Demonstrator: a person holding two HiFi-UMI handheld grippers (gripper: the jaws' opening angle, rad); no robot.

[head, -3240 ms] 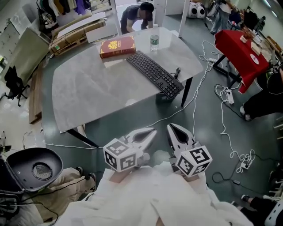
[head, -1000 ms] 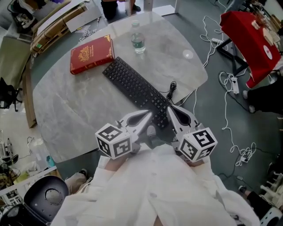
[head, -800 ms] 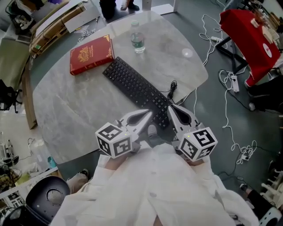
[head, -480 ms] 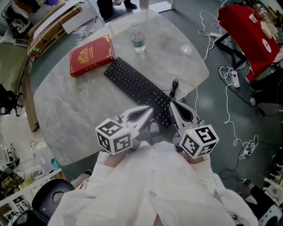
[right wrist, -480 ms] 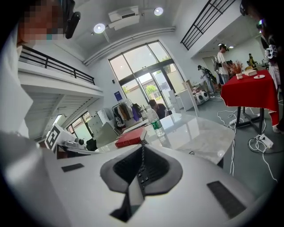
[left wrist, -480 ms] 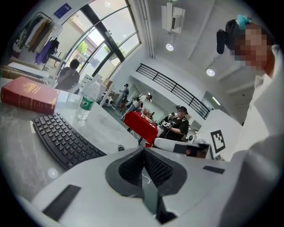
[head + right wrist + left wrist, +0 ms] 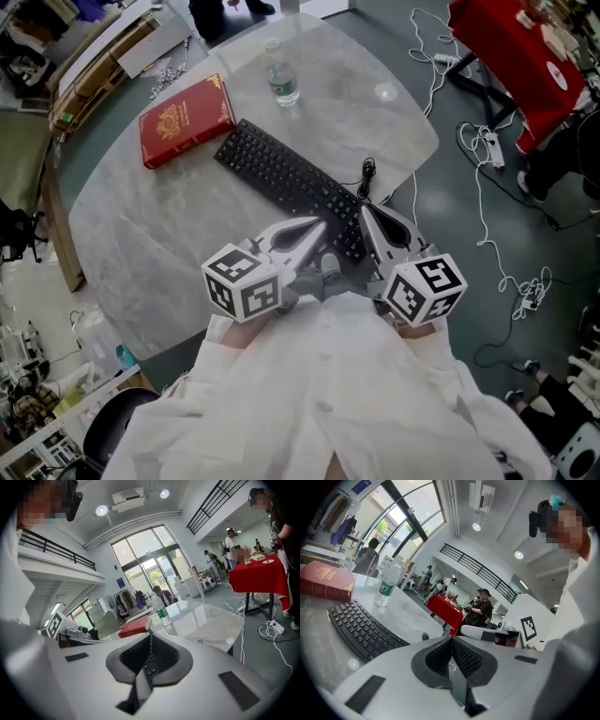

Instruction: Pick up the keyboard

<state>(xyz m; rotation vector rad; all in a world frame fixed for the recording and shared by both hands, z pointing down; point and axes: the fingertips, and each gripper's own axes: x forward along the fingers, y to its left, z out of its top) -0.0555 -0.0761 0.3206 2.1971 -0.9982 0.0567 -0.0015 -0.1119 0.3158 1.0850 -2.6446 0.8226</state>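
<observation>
1. Black keyboard (image 7: pixel 291 187) is lying diagonally on the marble table (image 7: pixel 141 225), beside a red book (image 7: pixel 186 120) and water bottle (image 7: pixel 279 82).
2. Its near end is being partly hidden by the left gripper (image 7: pixel 321 226) and right gripper (image 7: pixel 366 211), both closed, empty.

No words, brand names or numbers could be read anywhere. A gold emblem was stamped on the cover of the red book (image 7: pixel 187 120), but no lettering could be made out around it. A green label was wrapped round the water bottle (image 7: pixel 281 82), its print too small to be read. The key legends on the keyboard (image 7: pixel 291 187) were likewise too small. Black-and-white square patterns, not letters, were carried on the cubes of the left gripper (image 7: pixel 319 225) and the right gripper (image 7: pixel 365 209). A small blue sign (image 7: pixel 121 580) was seen on a far wall, its text unresolved.
</observation>
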